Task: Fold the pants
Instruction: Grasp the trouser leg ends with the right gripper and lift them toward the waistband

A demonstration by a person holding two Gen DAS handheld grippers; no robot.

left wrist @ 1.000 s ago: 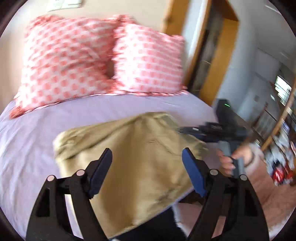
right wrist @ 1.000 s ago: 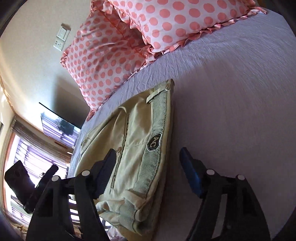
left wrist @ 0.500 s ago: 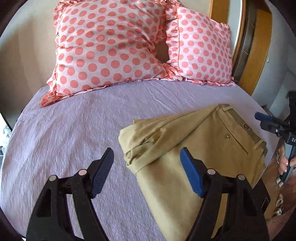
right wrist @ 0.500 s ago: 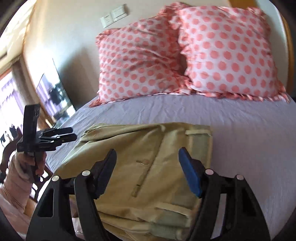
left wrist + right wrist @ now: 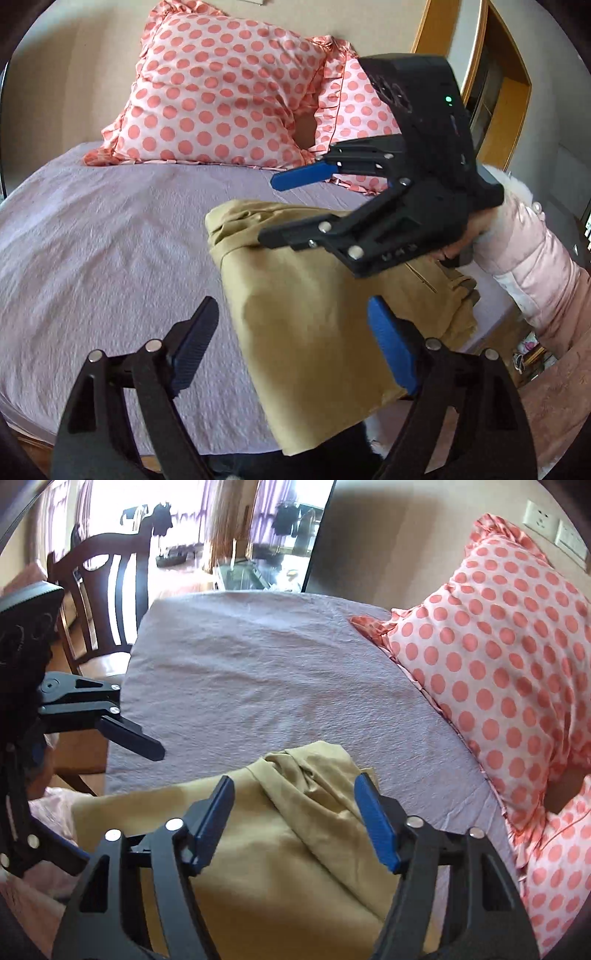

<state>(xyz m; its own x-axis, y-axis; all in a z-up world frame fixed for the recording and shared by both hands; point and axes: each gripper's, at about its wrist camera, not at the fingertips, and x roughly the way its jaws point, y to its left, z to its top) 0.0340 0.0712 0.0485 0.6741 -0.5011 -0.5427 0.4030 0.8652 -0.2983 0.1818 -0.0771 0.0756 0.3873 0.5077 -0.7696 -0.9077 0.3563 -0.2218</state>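
I see the lilac bed (image 5: pixel 110 236) filling most of both views, with the two polka-dot pillows (image 5: pixel 221 96) at about 12 o'clock in the left wrist view. Half a second ago my right gripper (image 5: pixel 273 210) sat out at 3 o'clock by the bed's edge; it has now swung in over the far fold of the khaki pants (image 5: pixel 314 314), while my left gripper (image 5: pixel 295 347) has backed off toward 6 o'clock. I judge the folding nearly done, with only tidying left. The pants lie as a compact folded bundle at the bed's near edge, one end overhanging at 6 o'clock, smooth on top but bunched and creased at the far corner (image 5: pixel 310 771). Both grippers are spread wide and grasp nothing, the right one's jaws straddling that bunched corner without pinching it.
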